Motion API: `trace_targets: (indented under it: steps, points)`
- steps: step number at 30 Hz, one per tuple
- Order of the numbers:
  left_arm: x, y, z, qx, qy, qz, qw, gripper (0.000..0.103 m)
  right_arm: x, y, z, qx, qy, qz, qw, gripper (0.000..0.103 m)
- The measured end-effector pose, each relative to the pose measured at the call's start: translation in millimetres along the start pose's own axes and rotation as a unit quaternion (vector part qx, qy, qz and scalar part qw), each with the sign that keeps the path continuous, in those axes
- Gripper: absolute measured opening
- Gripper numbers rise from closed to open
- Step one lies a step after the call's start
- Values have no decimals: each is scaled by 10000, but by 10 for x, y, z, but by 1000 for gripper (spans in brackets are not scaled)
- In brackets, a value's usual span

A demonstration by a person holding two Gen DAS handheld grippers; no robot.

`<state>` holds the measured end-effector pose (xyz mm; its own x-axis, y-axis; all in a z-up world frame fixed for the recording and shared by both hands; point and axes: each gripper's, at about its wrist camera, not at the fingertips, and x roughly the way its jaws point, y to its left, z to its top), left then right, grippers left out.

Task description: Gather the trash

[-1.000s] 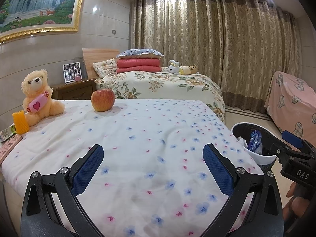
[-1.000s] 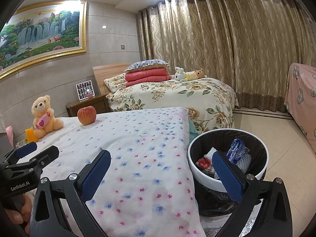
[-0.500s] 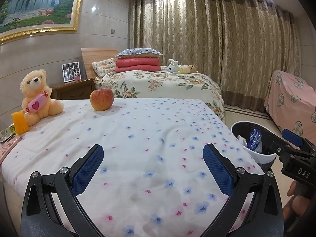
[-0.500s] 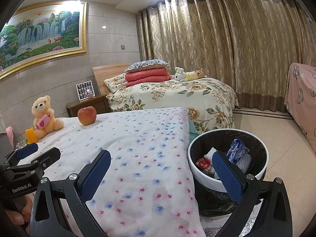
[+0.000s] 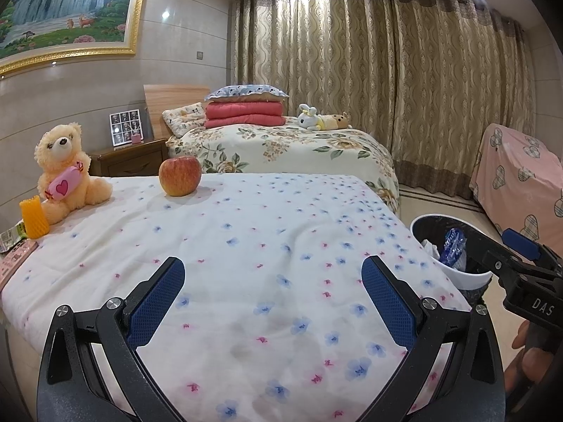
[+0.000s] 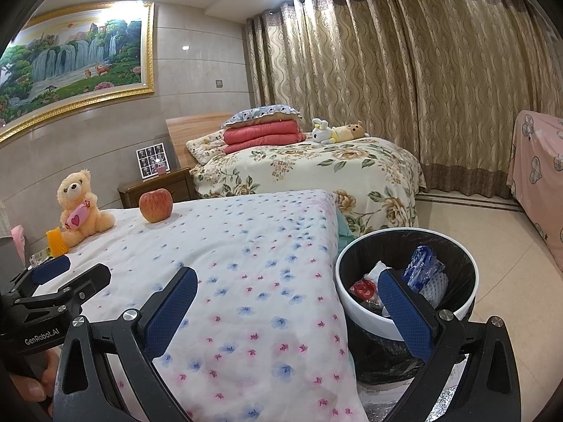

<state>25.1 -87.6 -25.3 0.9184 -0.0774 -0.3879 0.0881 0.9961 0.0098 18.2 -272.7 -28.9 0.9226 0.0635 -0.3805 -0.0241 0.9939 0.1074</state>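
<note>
Bed [image 5: 267, 246], flowered sheet: lying bare across its near and middle stretch, nothing on it looking like trash there

Trash bin [image 6: 366, 316], black liner: standing on the floor at the bed's right edge, already holding a blue wrapper [image 6: 420, 263] and a red scrap [image 6: 362, 288]

Left claw [image 5: 272, 299]: hovering wide open over the near sheet, gripping nothing

Right claw [image 6: 286, 302]: hanging wide open, empty, straddling the bed edge and bin rim

Packets [image 5: 12, 237], far left edge beside the orange foam sleeve [image 5: 33, 219]: likely remaining trash; the left claw is needing a low, flat approach, pinching one packet alone, sparing teddy bear [image 5: 65, 163] and apple [image 5: 179, 176]
</note>
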Motion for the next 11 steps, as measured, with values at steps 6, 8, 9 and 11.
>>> trace_targets:
  steps: [6, 8, 9, 11]
  points:
    - [12, 13, 3, 11, 24, -20, 10000, 103, 1, -1, 2, 11, 2, 9, 10000, 103]
    - [12, 24, 0, -6, 43, -44, 10000, 103, -5, 8, 1, 13, 9, 16, 10000, 103]
    - [31, 33, 8, -11, 51, -55, 10000, 103, -5, 15, 0, 12, 19, 20, 10000, 103]
    - [40, 44, 7, -27, 79, -54, 10000, 103, -2, 21, 0, 12, 53, 29, 10000, 103]
